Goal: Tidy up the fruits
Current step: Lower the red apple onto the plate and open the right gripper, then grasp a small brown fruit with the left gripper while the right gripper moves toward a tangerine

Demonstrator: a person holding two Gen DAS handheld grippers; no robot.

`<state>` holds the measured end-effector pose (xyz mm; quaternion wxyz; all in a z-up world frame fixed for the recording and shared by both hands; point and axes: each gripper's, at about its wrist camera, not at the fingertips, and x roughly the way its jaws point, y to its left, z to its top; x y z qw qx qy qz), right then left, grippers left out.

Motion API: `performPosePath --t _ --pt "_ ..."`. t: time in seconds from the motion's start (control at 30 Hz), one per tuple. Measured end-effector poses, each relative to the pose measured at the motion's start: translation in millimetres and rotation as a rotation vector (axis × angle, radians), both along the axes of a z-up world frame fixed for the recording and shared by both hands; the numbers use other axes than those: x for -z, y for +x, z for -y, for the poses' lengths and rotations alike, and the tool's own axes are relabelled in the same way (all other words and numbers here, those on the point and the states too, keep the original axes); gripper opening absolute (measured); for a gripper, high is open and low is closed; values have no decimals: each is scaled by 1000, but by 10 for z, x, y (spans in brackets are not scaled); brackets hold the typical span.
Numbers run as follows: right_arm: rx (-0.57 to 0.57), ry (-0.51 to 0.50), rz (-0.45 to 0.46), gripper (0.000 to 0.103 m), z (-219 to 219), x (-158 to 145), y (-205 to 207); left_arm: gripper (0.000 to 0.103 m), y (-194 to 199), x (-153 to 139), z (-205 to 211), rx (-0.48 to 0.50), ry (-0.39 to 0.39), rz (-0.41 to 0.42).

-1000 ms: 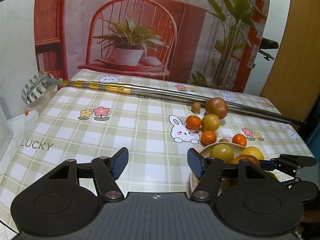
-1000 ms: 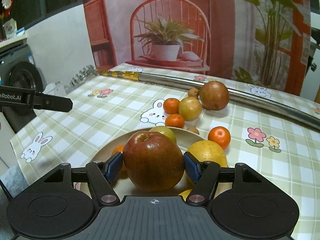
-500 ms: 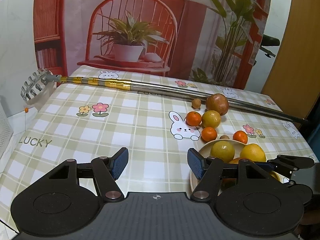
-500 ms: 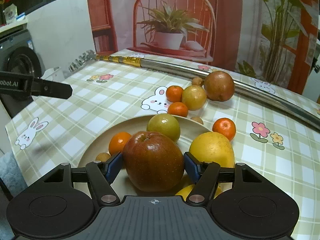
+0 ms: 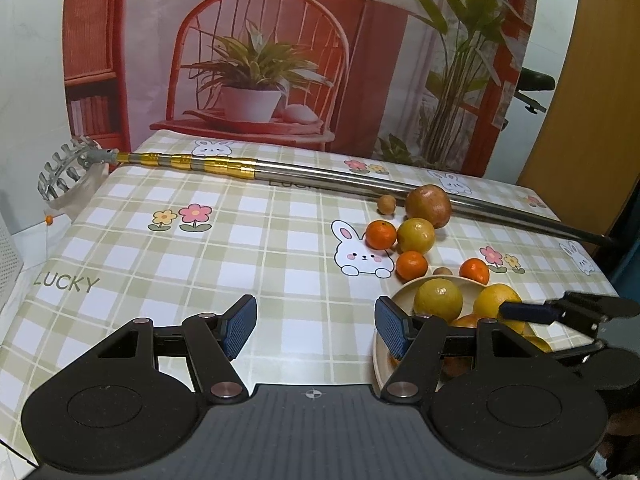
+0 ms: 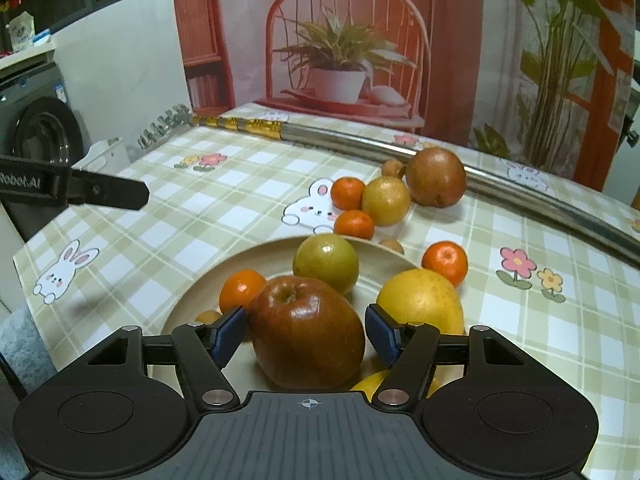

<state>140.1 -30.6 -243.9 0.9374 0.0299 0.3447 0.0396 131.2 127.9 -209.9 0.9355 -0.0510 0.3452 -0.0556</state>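
Observation:
My right gripper (image 6: 304, 332) is shut on a big red-brown apple (image 6: 306, 332), low over a cream plate (image 6: 256, 256). In the plate lie a green-yellow citrus (image 6: 326, 262), a small mandarin (image 6: 240, 288), a large yellow fruit (image 6: 420, 304) and a tiny brown fruit (image 6: 208, 316). Beyond the plate, on the checked cloth, are a brown round fruit (image 6: 436, 176), a yellow fruit (image 6: 386, 200) and three mandarins, one (image 6: 444, 262) by the rim. My left gripper (image 5: 316, 324) stands open over bare cloth, left of the plate (image 5: 380, 360), with nothing between its fingers.
A long metal pole with a gold-banded end and a claw head (image 5: 64, 172) lies across the back of the table. A printed backdrop stands behind it. The cloth ends at the table's left edge (image 5: 24, 280). A washing machine (image 6: 40, 128) stands at the left.
In the right wrist view, more of the plate and its fruits now shows beyond the apple, which stays between the jaws. The left wrist view is almost unchanged.

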Motion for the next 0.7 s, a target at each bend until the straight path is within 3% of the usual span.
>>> performPosePath --t 0.53,0.7 --pt "127 -6 151 60 469 -390 -111 66 343 -190 14 30 21 12" --pt "183 -8 167 59 699 -428 -75 56 626 -255 87 73 4 7"
